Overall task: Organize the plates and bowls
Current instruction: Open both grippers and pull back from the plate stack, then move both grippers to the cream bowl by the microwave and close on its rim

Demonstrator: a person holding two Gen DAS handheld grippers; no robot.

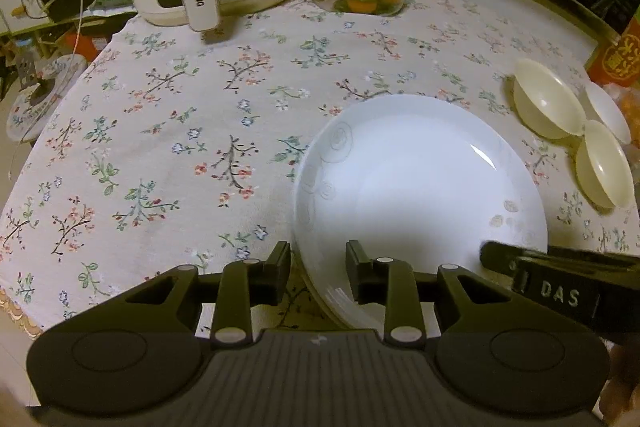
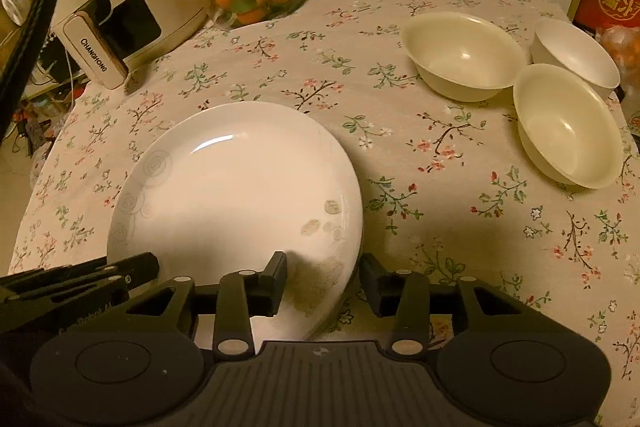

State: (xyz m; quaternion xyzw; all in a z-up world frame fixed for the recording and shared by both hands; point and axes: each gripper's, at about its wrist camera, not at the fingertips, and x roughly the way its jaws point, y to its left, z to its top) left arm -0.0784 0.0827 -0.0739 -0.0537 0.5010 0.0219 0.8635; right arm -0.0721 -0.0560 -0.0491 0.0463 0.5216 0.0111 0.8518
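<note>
Two tools straddled the plate stack's near rim: in the left wrist view the left tool [image 1: 318,259] stood open across the plates [image 1: 420,195] on the surface [image 1: 160,131]. In the right wrist view the right tool [image 2: 324,273] was open too, gripping nothing, and three bowls [image 2: 464,57] sat unstacked, apparently still to do.
</note>
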